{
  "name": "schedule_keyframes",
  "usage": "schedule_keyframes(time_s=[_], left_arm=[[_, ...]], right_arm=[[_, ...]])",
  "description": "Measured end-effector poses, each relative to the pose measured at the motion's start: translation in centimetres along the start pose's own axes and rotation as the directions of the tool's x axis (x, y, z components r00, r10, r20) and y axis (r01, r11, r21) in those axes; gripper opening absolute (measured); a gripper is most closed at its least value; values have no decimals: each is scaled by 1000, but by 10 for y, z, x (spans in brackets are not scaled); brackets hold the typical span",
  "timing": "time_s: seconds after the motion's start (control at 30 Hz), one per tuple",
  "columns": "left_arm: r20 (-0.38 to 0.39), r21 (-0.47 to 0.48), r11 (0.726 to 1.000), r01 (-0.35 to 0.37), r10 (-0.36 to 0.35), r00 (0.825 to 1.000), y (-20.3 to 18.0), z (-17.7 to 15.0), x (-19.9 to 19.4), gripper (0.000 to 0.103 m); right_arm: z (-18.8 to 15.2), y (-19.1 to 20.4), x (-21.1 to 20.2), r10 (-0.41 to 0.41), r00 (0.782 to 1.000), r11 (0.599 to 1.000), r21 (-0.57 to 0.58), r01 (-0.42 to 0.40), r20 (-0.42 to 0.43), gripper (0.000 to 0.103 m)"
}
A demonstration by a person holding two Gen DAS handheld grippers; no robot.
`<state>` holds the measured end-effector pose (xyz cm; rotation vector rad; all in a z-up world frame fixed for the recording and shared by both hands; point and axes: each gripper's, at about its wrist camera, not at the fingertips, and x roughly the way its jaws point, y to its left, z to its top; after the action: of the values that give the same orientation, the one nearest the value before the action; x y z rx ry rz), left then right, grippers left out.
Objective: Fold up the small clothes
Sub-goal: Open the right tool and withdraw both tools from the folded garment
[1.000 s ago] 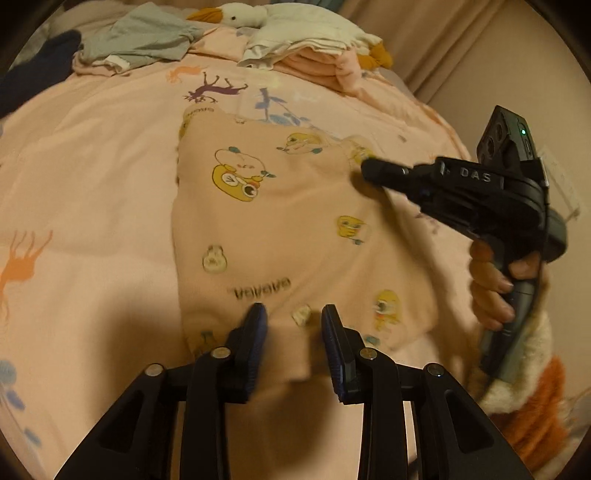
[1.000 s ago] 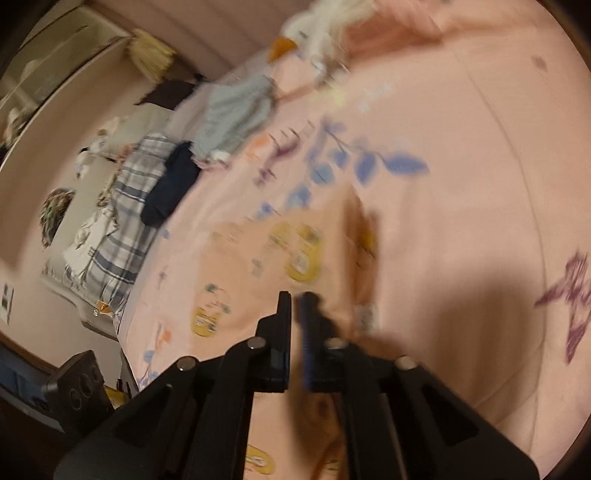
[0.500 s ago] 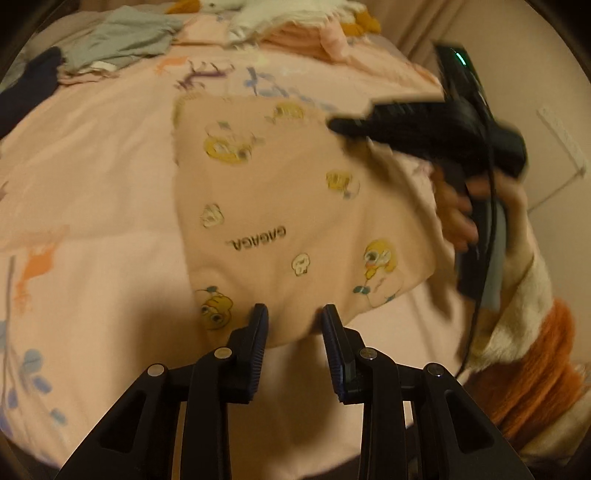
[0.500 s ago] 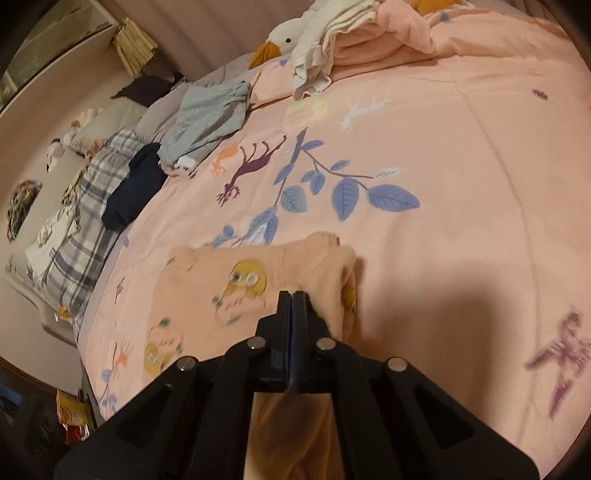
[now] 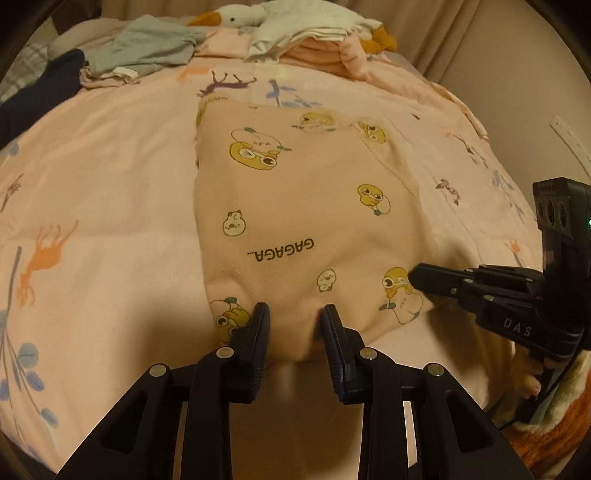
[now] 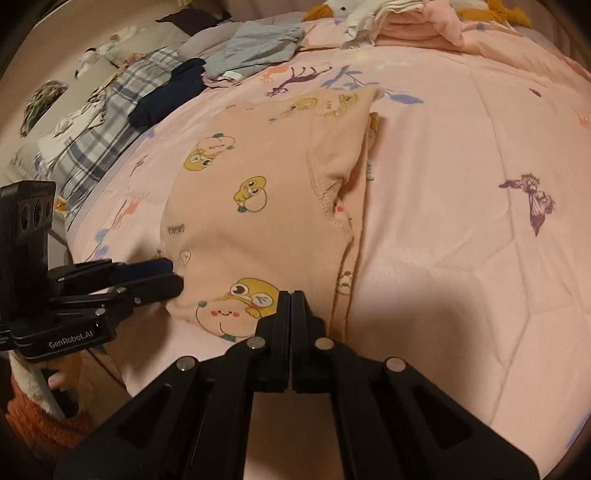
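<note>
A small peach garment [image 5: 303,206] printed with yellow ducks and "GAGAGA" lies flat on the pink bedspread [image 5: 103,206]; it also shows in the right wrist view [image 6: 258,192]. My left gripper [image 5: 294,314] is open, its fingers straddling the garment's near hem. It shows from the side in the right wrist view [image 6: 173,277]. My right gripper [image 6: 291,297] is shut at the garment's near right corner; whether cloth is pinched between the fingers is hidden. It shows in the left wrist view [image 5: 415,278] touching that corner.
A folded stack of pink and white clothes [image 5: 317,40] and a plush goose [image 5: 236,14] sit at the far edge. Grey [image 5: 147,51] and navy [image 5: 33,96] clothes lie at the far left. A plaid blanket [image 6: 99,122] covers the bed's left side.
My right gripper has moved from the garment's far right corner down to its near right corner. The left gripper has come forward onto the near hem, still open.
</note>
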<state>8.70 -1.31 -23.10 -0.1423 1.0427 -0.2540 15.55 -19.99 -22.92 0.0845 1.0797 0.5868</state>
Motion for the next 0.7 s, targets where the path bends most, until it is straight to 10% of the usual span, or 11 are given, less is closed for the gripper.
schedule_keyframes(time_s=[0.3, 0.47, 0.7], left_arm=[[18, 0, 999, -41, 41, 999, -10, -9, -13, 42], [143, -28, 991, -130, 132, 981, -13, -9, -68, 89], [295, -64, 957, -283, 289, 911, -26, -12, -136, 102]], right_arm=[[-3, 15, -8, -31, 999, 999, -43, 32, 31, 10], [3, 29, -50, -100, 989, 994, 48, 95, 110, 99], [13, 27, -122, -137, 971, 972, 218, 92, 198, 102]])
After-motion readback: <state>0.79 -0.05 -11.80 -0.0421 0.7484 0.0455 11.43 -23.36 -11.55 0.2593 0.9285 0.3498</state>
